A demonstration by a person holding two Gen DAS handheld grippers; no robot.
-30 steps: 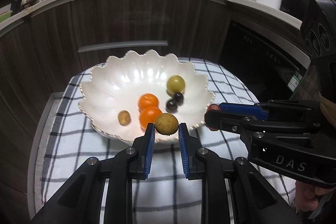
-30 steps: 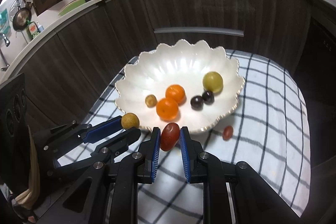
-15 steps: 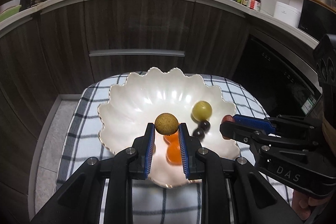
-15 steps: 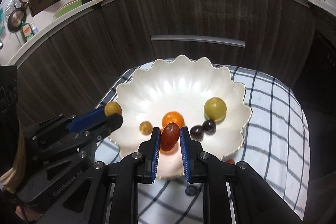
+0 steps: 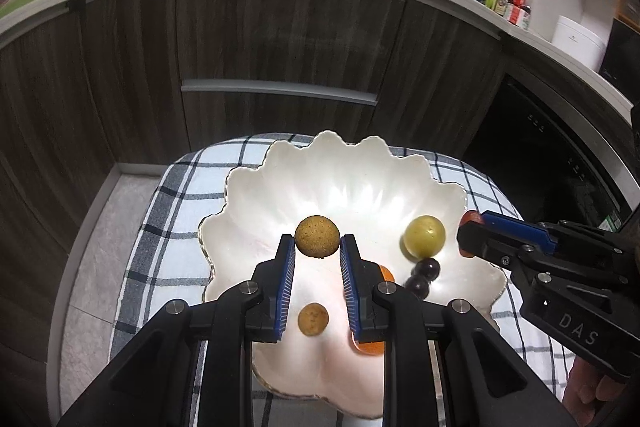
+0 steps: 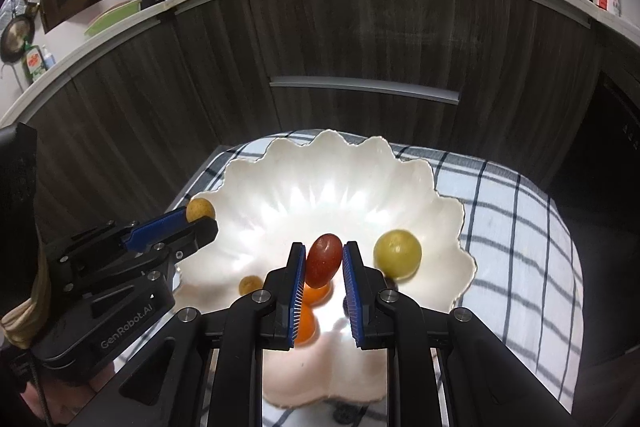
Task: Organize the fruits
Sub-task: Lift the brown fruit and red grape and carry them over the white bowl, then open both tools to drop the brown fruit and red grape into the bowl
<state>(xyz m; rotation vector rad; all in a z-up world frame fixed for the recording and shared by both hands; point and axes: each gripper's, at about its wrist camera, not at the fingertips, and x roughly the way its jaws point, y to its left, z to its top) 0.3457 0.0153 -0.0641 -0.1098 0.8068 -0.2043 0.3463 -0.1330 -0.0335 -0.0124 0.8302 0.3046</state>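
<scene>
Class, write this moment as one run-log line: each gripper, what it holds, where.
left gripper: shut on tan round fruit, over white bowl | right gripper: shut on red oval fruit, over bowl | neither released

There were 2 brown fruits (image 5: 317, 236), 2 oranges (image 6: 306, 319), 2 dark grapes (image 5: 427, 269), 1 green fruit (image 5: 424, 237), 1 red fruit (image 6: 323, 259), 1 bowl (image 5: 360, 167); poss. more hidden.

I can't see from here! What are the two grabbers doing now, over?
Left gripper shut on brown fruit. Right gripper shut on red fruit. Both above the white bowl. Nothing in the way.
</scene>
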